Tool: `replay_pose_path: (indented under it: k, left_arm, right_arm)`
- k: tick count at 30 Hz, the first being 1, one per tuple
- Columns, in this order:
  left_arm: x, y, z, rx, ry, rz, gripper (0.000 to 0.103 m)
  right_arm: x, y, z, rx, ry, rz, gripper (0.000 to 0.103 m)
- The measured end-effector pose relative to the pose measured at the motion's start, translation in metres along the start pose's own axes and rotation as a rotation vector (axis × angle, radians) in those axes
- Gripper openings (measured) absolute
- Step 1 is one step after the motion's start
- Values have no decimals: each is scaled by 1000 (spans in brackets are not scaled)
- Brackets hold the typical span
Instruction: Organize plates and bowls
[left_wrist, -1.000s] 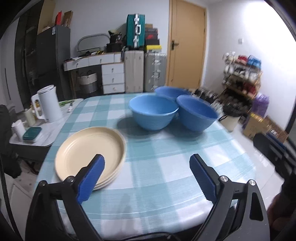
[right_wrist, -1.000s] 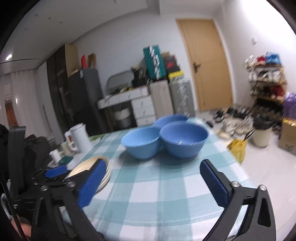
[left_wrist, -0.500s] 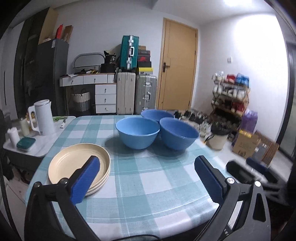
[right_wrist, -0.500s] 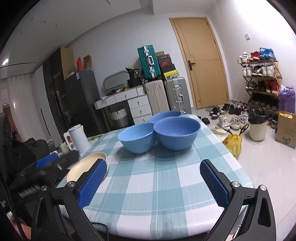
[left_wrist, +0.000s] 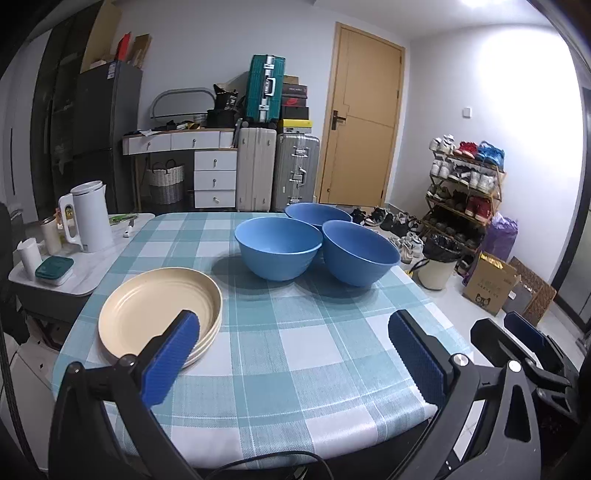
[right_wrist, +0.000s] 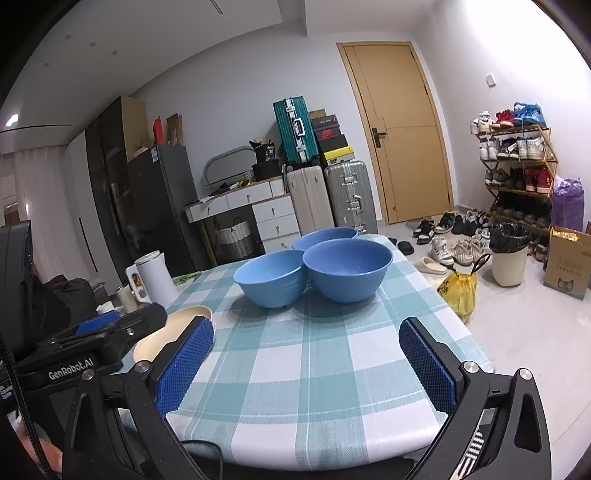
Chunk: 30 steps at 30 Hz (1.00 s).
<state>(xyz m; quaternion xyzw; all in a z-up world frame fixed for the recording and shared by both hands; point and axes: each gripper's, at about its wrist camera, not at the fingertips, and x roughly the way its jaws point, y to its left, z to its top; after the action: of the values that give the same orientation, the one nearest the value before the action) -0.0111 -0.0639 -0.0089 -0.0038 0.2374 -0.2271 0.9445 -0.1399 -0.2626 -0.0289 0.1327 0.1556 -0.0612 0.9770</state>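
A stack of cream plates (left_wrist: 159, 314) lies at the near left of the checked table (left_wrist: 314, 350). Three blue bowls cluster at the far side: one in the middle (left_wrist: 279, 247), one to its right (left_wrist: 360, 254), one behind (left_wrist: 317, 216). My left gripper (left_wrist: 291, 339) hangs open and empty over the table's near edge, its left finger in front of the plates. My right gripper (right_wrist: 306, 339) is open and empty too, over the near edge of the table (right_wrist: 314, 369) and facing the bowls (right_wrist: 347, 266). The plates (right_wrist: 173, 325) show at its left.
A white kettle (left_wrist: 90, 218) and a green-lidded box (left_wrist: 54, 267) sit on a low side table left of the plates. On the floor to the right stand a bin (left_wrist: 439, 262), a yellow bag (right_wrist: 458, 291), shoes and a shoe rack (left_wrist: 465, 184).
Both grippers have drawn back a little from the bowls, which look smaller now. The left jaws stand slightly wider. Plates and bowls have not moved.
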Motion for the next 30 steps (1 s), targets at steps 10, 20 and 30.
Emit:
replay_pose_path:
  k: [10,20,30]
  left_arm:
    - [41,1,-3,-8,131,38,103]
    - [118,-14,37,-69,239,-9,103]
    - [227,-53,62,-232,449,-55,103]
  right_arm:
    - [11,-19,-13,50,45,-20,103]
    - [57,-67,-5,135,111,-80,103]
    - [111,-115,35,150,153,-133,103]
